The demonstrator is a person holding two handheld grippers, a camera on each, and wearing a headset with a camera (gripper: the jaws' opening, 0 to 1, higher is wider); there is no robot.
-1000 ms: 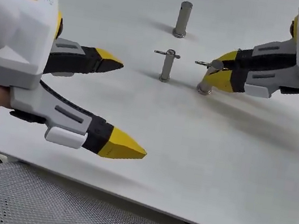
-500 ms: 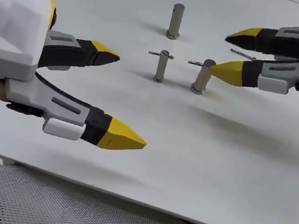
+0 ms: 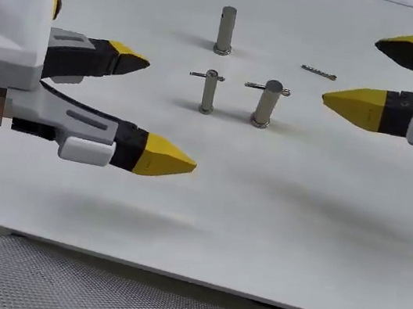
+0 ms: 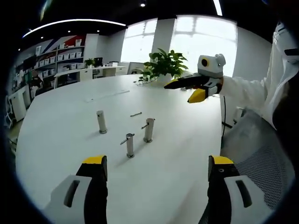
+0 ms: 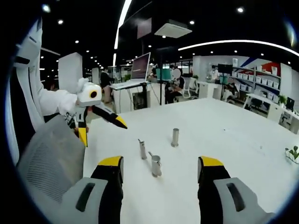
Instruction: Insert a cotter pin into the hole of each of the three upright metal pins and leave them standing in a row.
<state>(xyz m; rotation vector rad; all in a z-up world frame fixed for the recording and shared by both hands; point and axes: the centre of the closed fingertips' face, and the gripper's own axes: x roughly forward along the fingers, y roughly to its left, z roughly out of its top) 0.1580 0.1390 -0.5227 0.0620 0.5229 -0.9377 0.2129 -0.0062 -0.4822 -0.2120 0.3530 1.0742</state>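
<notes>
The far metal pin (image 3: pixel 226 29) is standing bare. The left gripper (image 3: pixel 169 115) and right gripper (image 3: pixel 351 73) are gaping wide, empty; the loose cotter pin (image 3: pixel 318 72) is likely awaiting pickup.

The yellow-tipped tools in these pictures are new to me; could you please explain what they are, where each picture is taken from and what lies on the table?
They are hand-held two-jaw grippers: a person holds one in each hand. The head view comes from a camera on the person's headset, looking down at the left gripper and the right gripper. The two round pictures come from a camera riding on each gripper, looking out between its own jaws. On the white table stand three metal pins: the front left pin and the front right pin each have a cotter pin through the top, while the back pin has none. One loose cotter pin lies flat beside them. Both grippers are open and hold nothing.
</notes>
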